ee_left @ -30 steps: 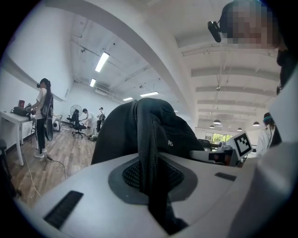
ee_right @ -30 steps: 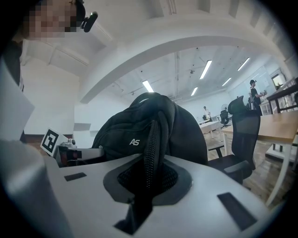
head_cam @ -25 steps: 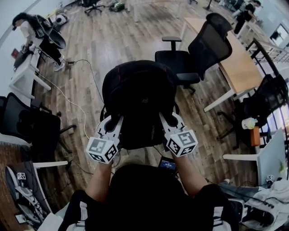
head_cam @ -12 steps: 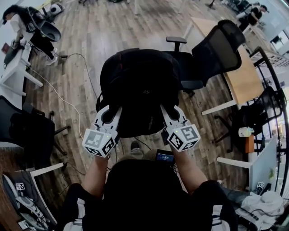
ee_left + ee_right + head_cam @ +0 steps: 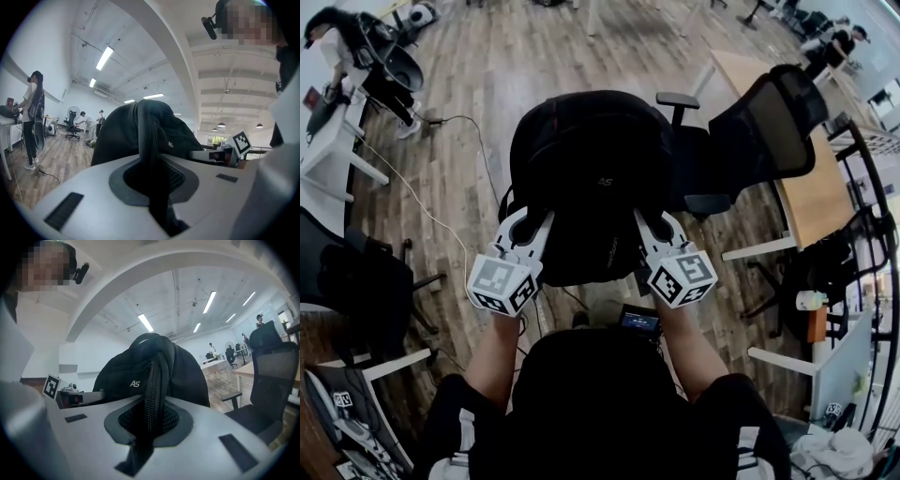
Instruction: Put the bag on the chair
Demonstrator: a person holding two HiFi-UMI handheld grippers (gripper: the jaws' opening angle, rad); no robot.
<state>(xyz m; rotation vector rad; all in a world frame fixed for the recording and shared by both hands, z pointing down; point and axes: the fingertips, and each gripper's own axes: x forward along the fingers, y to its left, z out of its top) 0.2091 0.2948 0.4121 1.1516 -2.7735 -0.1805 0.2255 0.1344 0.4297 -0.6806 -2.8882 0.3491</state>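
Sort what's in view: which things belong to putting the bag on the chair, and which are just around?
Job: black fabric backpack; black mesh-backed office chair; left gripper and right gripper, each shut on a backpack strap.
Just around: light wooden desk; dark chair at left; white floor cable.

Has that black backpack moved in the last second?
Yes. In the head view the backpack has come closer to the black office chair: earlier the chair's seat showed clear of it, now the backpack overlaps most of the seat.
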